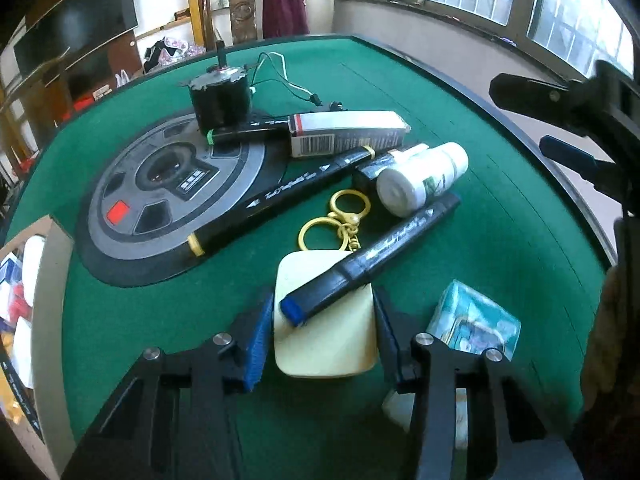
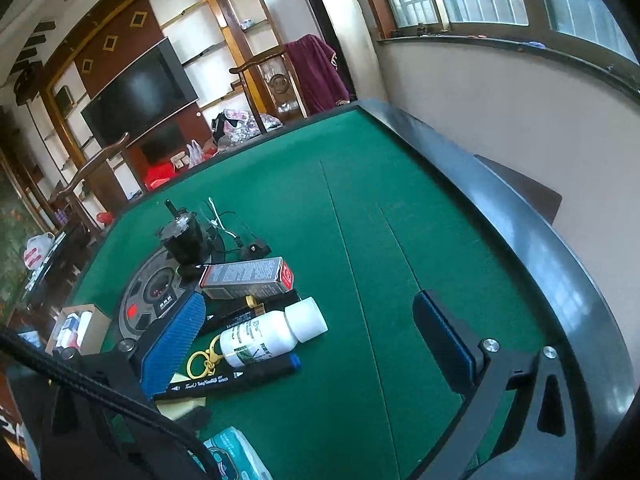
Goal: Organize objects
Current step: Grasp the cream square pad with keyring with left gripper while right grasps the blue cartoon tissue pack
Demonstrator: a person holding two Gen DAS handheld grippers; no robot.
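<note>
Little of the organizing appears to be done. A cardboard box point(image 1: 38, 280) at the left edge of the green bench point(image 1: 460, 92) is seen to hold a few small items already, though they are too blurred to name. Most things are still spread over the felt: a white bottle point(image 1: 420, 178) lying on its side, a carton point(image 1: 348, 134), a black motor point(image 1: 220, 100) with wires, several black markers, a gold keyring point(image 1: 342, 220) and a teal packet point(image 1: 474, 322).

The left gripper point(image 1: 320, 332) is placed around a cream pad point(image 1: 326, 332), its jaws open and just beside the pad's edges, no squeeze being evident. A blue-capped marker point(image 1: 372, 264) is laid across that pad. The right gripper point(image 2: 312, 348) is held wide open and empty above the bench. By this judgement nearly everything remains to be sorted.
</note>
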